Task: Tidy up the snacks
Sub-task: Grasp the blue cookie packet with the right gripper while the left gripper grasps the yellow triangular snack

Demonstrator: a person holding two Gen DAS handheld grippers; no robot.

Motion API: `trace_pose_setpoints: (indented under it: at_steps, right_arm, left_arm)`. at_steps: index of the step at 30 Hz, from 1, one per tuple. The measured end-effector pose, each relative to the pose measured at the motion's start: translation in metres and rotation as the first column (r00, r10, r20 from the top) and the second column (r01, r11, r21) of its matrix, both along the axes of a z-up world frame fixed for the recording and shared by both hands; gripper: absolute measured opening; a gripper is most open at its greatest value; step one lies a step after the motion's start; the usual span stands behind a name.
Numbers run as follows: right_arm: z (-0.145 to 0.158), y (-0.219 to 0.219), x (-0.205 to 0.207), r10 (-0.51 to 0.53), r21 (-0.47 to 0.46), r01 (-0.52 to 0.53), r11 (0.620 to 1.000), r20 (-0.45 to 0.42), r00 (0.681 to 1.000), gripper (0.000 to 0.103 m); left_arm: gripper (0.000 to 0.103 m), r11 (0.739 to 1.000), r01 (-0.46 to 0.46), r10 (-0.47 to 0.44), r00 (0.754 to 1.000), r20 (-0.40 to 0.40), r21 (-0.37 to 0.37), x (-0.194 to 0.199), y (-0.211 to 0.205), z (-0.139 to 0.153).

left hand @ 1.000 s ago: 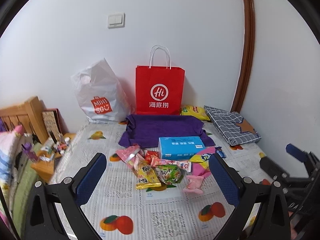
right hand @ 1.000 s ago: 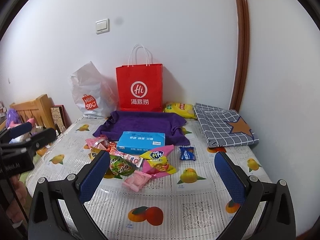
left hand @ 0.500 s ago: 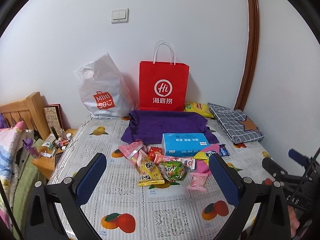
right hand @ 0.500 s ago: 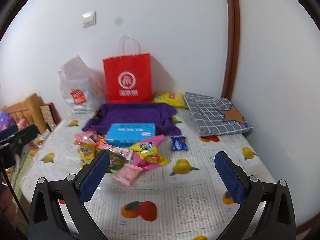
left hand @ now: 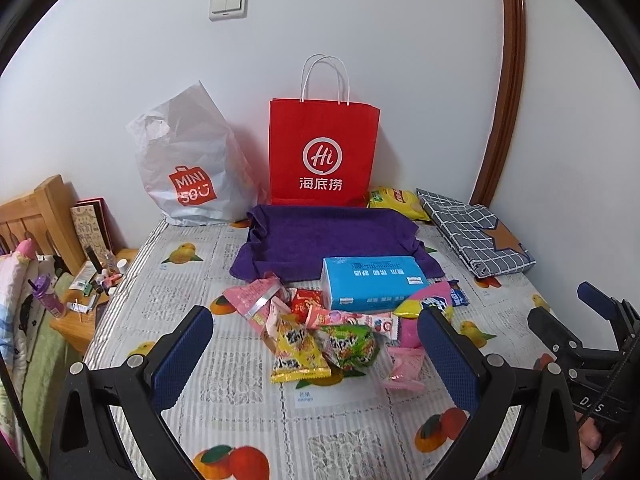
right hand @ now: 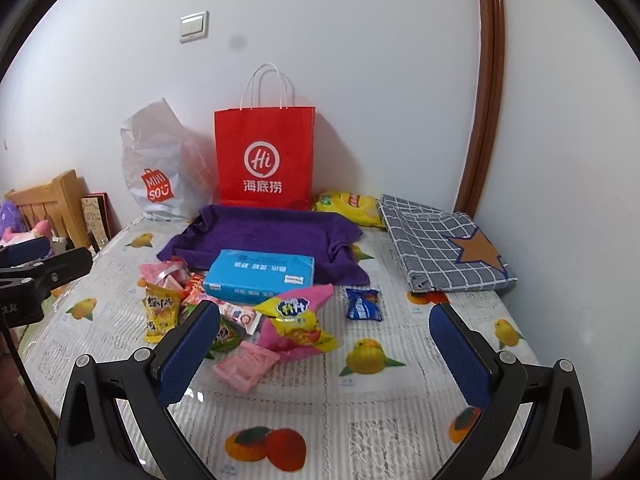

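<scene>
A heap of snack packets lies mid-table in front of a blue box. Behind the box sits a tray draped in purple cloth. A small blue packet lies apart, right of the heap. A yellow chip bag rests at the back. My left gripper hovers open over the near side of the heap, holding nothing. My right gripper is open too, above the table's near right part, empty.
A red paper bag and a white plastic bag stand against the wall. A folded grey checked cloth lies at back right. A wooden bedhead and cluttered nightstand are off the table's left edge.
Both grippers have drifted slightly, so the table sits a little differently in each view. The snacks have not moved, and both grippers stay open and empty.
</scene>
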State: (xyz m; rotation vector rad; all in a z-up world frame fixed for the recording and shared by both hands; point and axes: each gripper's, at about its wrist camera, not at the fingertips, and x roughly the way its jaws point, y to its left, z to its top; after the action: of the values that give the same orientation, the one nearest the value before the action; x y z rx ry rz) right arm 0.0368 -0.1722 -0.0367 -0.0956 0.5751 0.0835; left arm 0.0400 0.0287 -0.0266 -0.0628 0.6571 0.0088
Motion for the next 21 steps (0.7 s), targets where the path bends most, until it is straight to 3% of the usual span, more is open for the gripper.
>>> trace_pose_setpoints:
  at_steps: [13, 21]
  right_arm:
    - [-0.028, -0.013, 0.056, -0.030, 0.033, 0.031, 0.999, -0.033, 0.999, 0.101]
    - [-0.084, -0.028, 0.108, -0.026, 0.024, 0.031, 0.999, -0.174, 0.984, 0.084]
  left_arm:
    - [0.103, 0.998, -0.061, 0.062, 0.998, -0.031, 0.025, 0.051, 0.022, -0.020]
    - [0.103, 0.995, -0.093, 0.089, 0.985, -0.147, -0.019, 0.087, 0.048, -0.064]
